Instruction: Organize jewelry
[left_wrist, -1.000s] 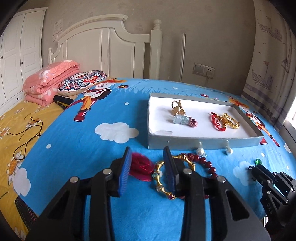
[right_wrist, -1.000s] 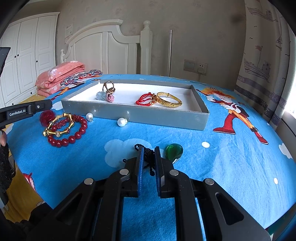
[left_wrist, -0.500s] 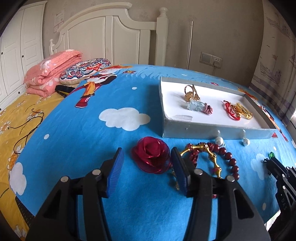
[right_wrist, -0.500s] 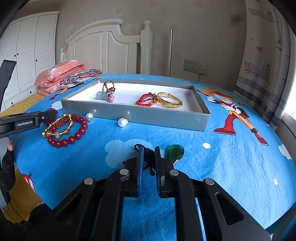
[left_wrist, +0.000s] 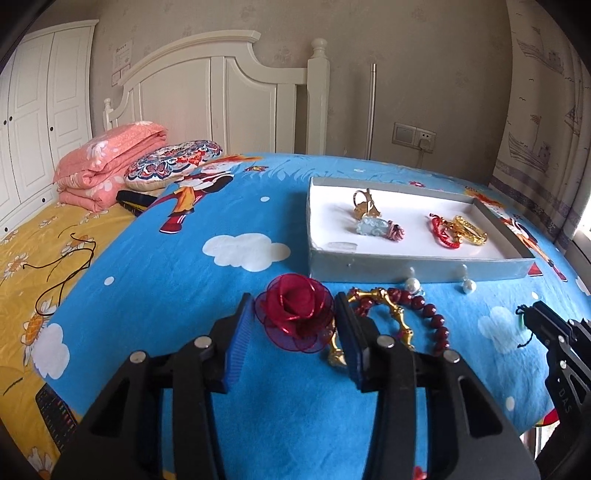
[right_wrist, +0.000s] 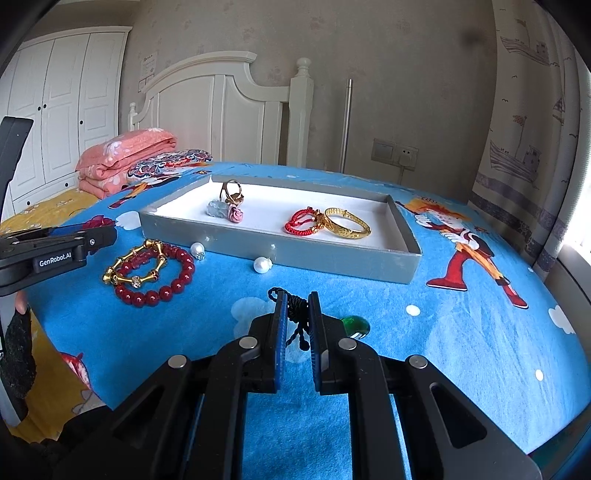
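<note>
Jewelry tray (left_wrist: 417, 263) sits on a blue cartoon bedsheet (left_wrist: 221, 288); left gripper (left_wrist: 293, 325) fingers spread, right gripper (right_wrist: 297, 317) fingers pinching black cord (right_wrist: 295, 314).

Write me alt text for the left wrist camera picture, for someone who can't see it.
The left tongs, held open, sit either side of a red fabric rose lying on a blue cartoon bedspread. Just right of the rose lie a red bead bracelet and a gold link bracelet; beyond them a grey tray holds more jewelry.
</note>
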